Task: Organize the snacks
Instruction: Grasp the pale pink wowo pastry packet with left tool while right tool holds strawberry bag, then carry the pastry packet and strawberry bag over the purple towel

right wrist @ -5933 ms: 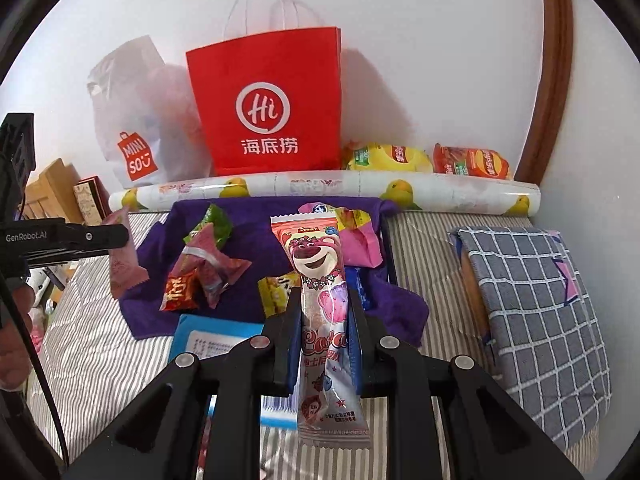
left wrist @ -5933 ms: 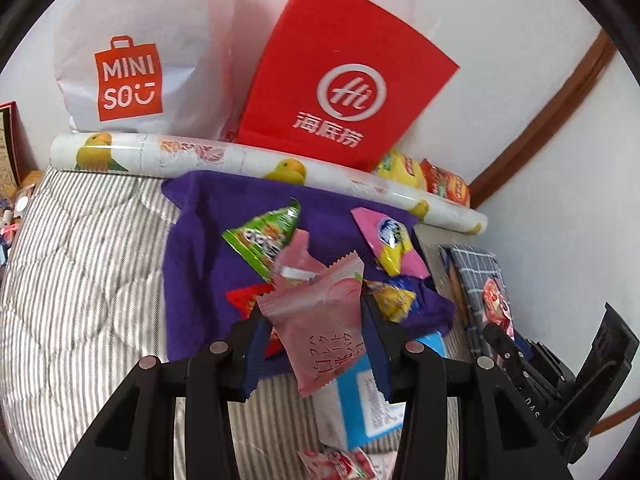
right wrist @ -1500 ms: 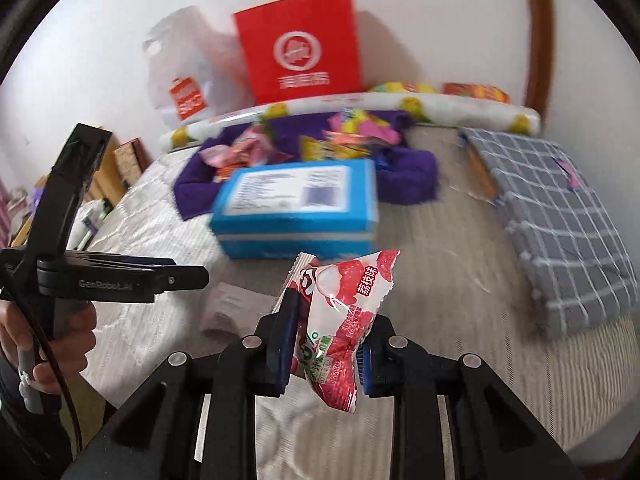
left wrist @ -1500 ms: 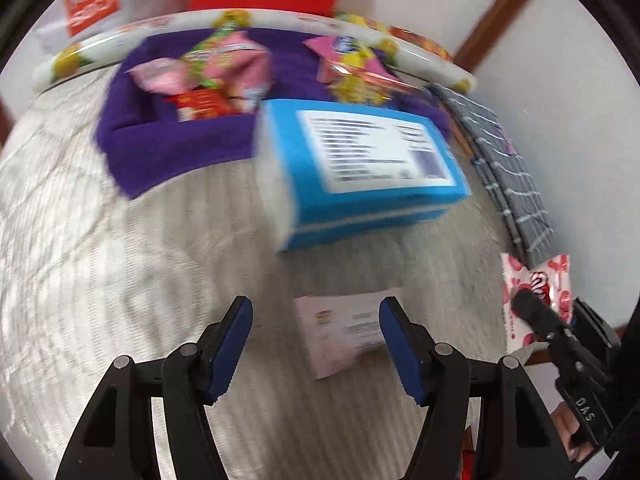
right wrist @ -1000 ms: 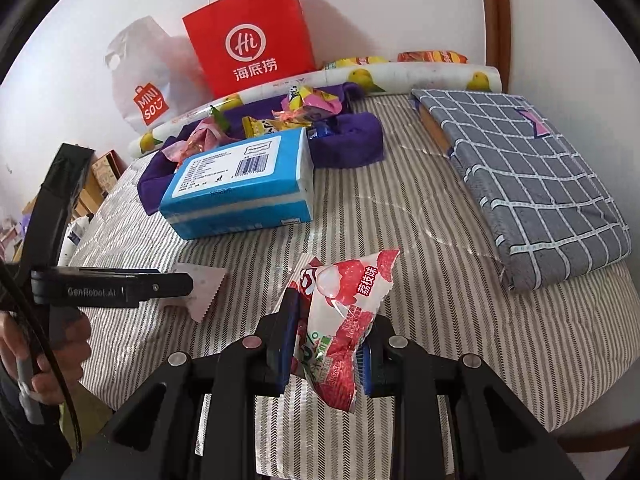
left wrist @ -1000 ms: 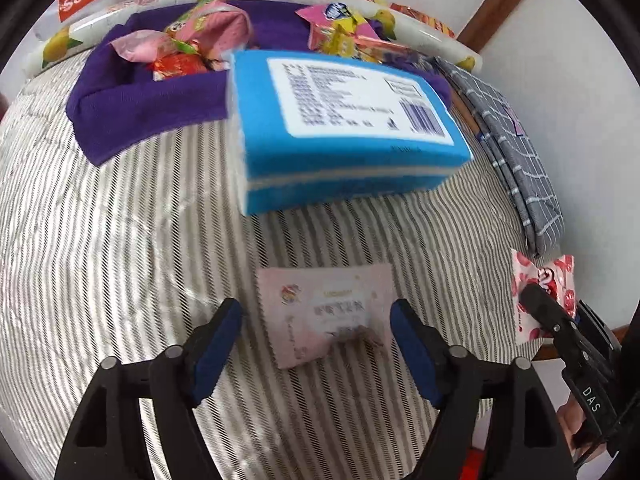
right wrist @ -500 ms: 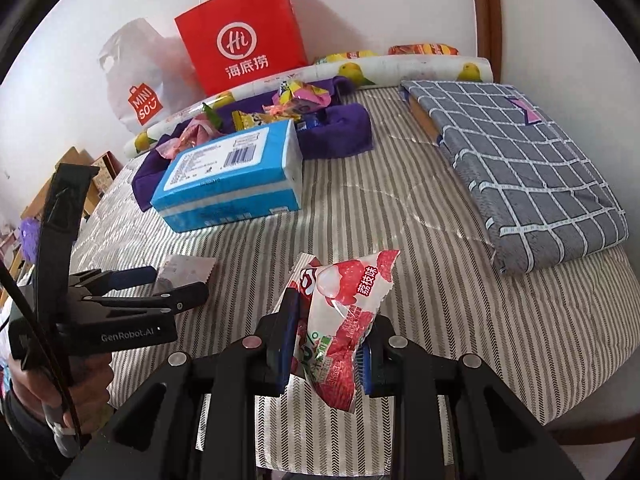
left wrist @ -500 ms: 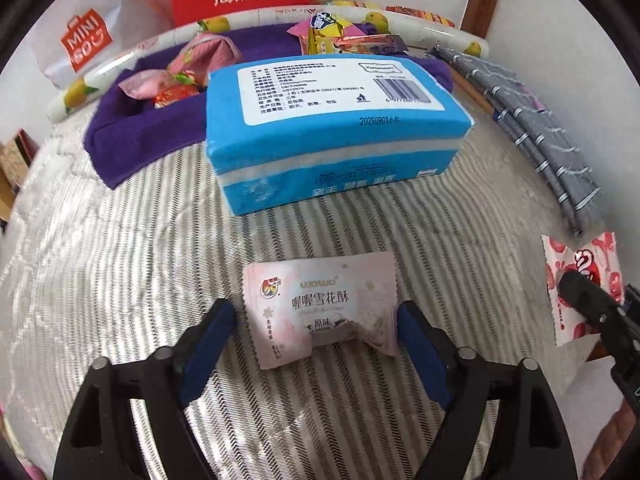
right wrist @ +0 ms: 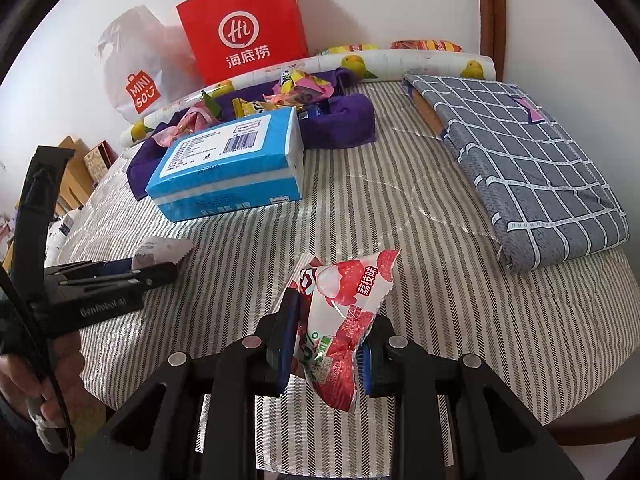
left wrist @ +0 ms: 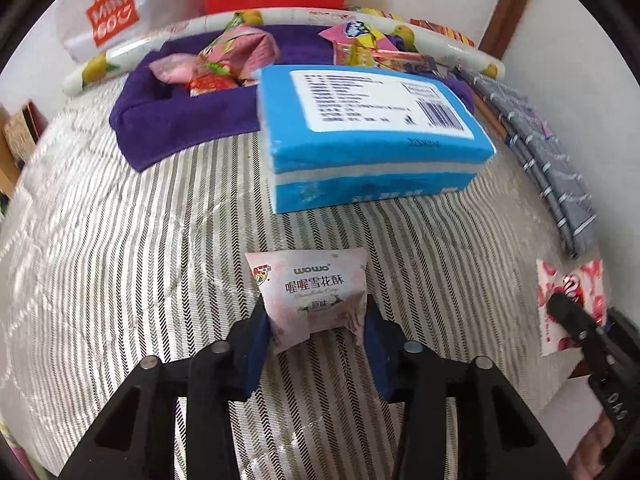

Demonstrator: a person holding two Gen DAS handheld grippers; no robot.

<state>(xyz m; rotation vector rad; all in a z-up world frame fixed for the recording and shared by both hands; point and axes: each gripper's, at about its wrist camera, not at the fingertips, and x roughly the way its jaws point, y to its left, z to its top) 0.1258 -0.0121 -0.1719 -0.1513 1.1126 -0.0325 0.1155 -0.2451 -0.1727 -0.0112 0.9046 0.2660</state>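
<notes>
Pick-up step: left gripper (left wrist: 314,326) pinched on pink snack packet (left wrist: 310,294) (on striped bedcover (left wrist: 120,240)); right gripper (right wrist: 326,344) clamps red lychee packet (right wrist: 340,308). Next, prob.: lift w/o slip, carry to purple cloth (left wrist: 180,120).

- Left claw (left wrist: 316,326): black frame, blue pads, angled down toward the bed, jaws clamped on a pale pink snack packet (left wrist: 310,300).
- Right claw (right wrist: 326,344): angled down, jaws pinching a red-and-white lychee snack pouch (right wrist: 340,312).
- Left hand (right wrist: 44,376): wrapped around its handle.

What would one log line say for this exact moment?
left gripper: shut on pale pink snack packet | right gripper: shut on red lychee snack packet | surface: striped bed cover
</notes>
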